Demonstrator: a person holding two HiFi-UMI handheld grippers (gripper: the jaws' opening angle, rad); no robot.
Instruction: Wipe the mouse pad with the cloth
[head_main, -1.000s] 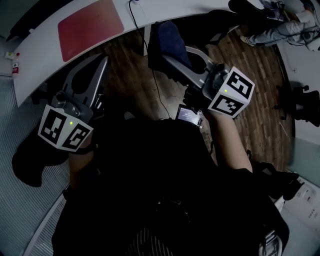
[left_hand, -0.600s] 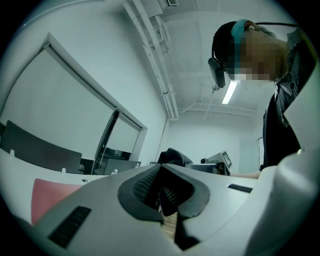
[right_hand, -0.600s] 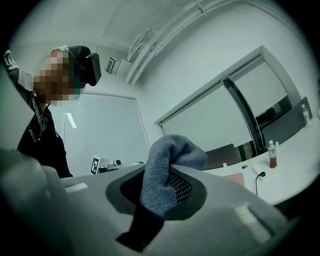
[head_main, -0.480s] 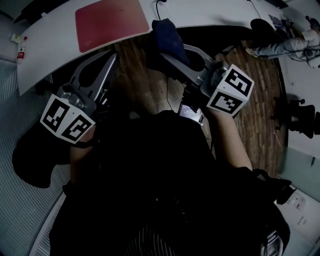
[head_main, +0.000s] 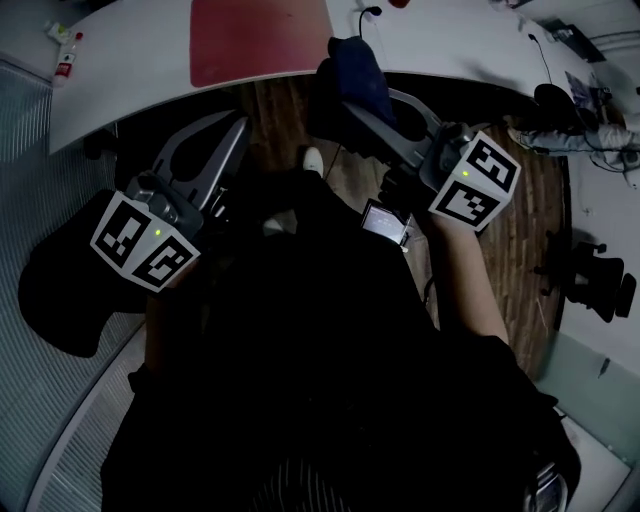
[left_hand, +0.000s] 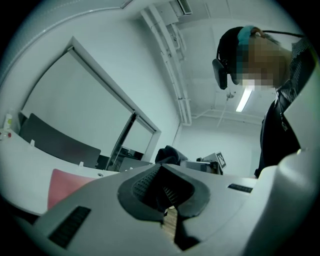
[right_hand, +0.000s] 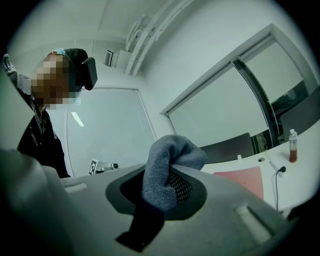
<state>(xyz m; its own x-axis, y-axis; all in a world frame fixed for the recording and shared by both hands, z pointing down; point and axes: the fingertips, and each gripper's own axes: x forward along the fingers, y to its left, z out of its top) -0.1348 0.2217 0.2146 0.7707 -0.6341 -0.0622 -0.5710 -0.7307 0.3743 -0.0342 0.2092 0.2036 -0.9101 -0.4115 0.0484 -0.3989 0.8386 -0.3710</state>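
The red mouse pad lies on the white table at the top of the head view. It also shows pink in the left gripper view and the right gripper view. My right gripper is shut on a dark blue-grey cloth, which bulges out of the jaws just short of the table edge. My left gripper hovers below the table edge, left of the cloth. It is shut with nothing between its pads.
A small bottle stands at the table's left end. A black cable runs right of the pad. Below the table edge is wooden floor. A dark seat is at left, and an office chair at right.
The table and mouse pad have shifted right and nearer in the head view. Both grippers now sit closer to the table edge. The cloth stays held in the right gripper.
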